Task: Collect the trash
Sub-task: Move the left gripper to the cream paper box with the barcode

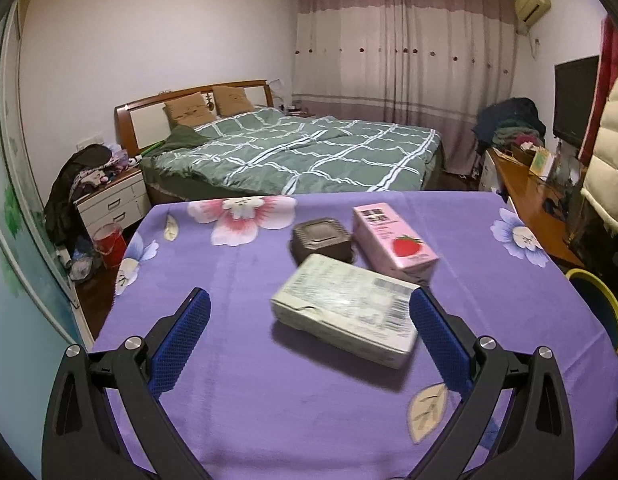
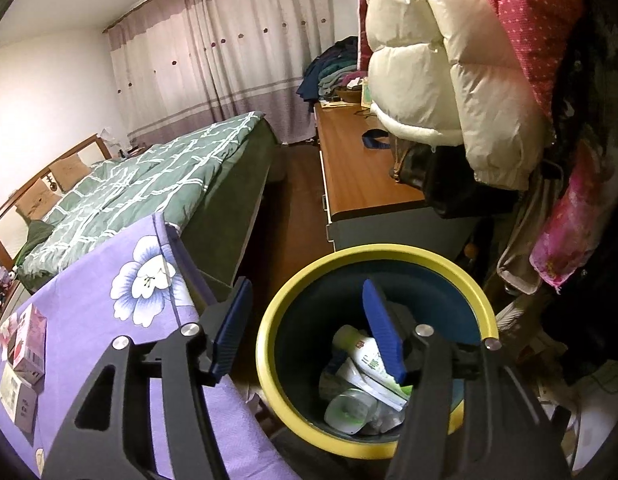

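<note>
On the purple flowered tablecloth (image 1: 237, 360) lie a pale flat box with a barcode label (image 1: 345, 310), a pink strawberry carton (image 1: 393, 240) and a dark brown lidded tub (image 1: 321, 238). My left gripper (image 1: 309, 300) is open just above the cloth; the pale box lies between its blue fingers, close to the right one, untouched by the left one. My right gripper (image 2: 307, 292) is open over a yellow-rimmed blue bin (image 2: 293, 396) beside the table. Inside the bin lie a white and green tube (image 2: 365, 354) and clear plastic pieces (image 2: 349, 404). Nothing is between the right fingers.
A bed with a green checked quilt (image 1: 309, 152) stands beyond the table. A wooden dresser (image 2: 361, 172) with hanging coats (image 2: 441, 72) runs along the right. A nightstand (image 1: 113, 200) and a red bucket (image 1: 109, 242) sit at the left. The bin's rim (image 1: 601, 284) shows at the table's right.
</note>
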Demonstrator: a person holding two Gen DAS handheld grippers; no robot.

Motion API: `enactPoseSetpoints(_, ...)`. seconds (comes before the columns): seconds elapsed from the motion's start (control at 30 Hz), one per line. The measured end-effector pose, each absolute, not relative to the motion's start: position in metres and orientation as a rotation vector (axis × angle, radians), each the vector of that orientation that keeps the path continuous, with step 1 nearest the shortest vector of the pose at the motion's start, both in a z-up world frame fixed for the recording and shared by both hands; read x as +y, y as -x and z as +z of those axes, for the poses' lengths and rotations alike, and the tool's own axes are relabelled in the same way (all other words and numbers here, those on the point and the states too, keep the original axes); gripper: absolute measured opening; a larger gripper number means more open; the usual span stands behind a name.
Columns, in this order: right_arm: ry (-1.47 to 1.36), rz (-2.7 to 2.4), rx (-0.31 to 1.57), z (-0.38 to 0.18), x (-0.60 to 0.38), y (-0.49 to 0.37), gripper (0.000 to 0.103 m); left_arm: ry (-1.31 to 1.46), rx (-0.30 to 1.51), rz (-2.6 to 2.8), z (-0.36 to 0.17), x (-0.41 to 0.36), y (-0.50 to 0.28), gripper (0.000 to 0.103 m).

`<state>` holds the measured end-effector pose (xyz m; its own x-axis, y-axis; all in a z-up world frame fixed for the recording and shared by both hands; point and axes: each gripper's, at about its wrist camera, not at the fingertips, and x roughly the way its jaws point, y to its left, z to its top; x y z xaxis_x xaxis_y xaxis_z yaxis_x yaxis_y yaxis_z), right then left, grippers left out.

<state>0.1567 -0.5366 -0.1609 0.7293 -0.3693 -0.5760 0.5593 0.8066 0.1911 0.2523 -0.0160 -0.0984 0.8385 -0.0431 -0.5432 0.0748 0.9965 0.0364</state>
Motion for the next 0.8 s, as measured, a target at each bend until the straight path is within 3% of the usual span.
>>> enactPoseSetpoints(0.4, -0.361, -0.468, 0.532, -0.157, -0.527, -0.157, 0.06, -0.1, 0.734, -0.047, -0.131, -0.07, -0.268, 0.098)
enactPoseSetpoints(0.8, -0.369, -0.436, 0.539, -0.156, -0.527, -0.161, 0.061, -0.079, 0.819, 0.069, -0.146, -0.049, -0.291, 0.098)
